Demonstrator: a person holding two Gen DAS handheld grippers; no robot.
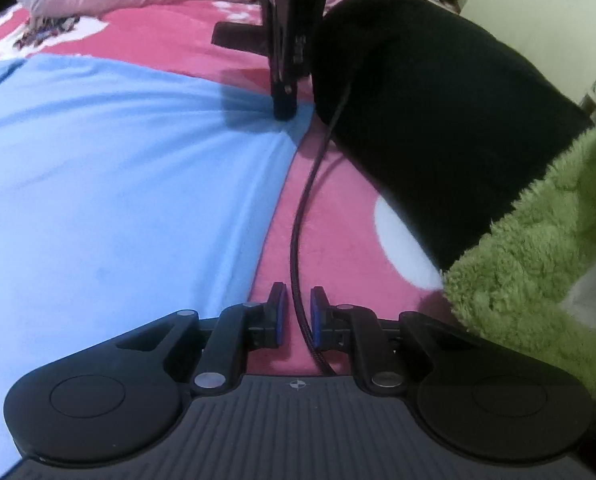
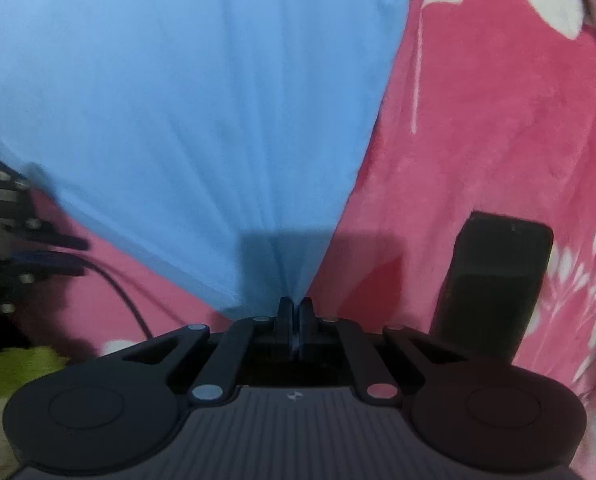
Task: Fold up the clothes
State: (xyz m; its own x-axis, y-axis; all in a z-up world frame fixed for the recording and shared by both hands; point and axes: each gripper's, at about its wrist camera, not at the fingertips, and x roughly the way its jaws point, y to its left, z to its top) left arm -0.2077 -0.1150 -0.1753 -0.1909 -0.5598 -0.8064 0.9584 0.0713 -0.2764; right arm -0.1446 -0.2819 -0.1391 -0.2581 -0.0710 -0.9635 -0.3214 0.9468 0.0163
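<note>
R gripper pinching blue cloth corner on pink blanket; L gripper narrowly spread w/ cable between.

blue garment, pink blanket, black sleeve

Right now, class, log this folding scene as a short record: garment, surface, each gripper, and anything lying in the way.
garment: blue cloth, spread flat, one corner bunched
surface: pink patterned blanket
right gripper: shut on the blue cloth's corner
left gripper: jaws slightly apart, holding no cloth, beside the cloth's edge
in the way: black cable running between the left gripper's fingers
also present: black sleeve, green fleece, dark flat object on the blanket
</note>
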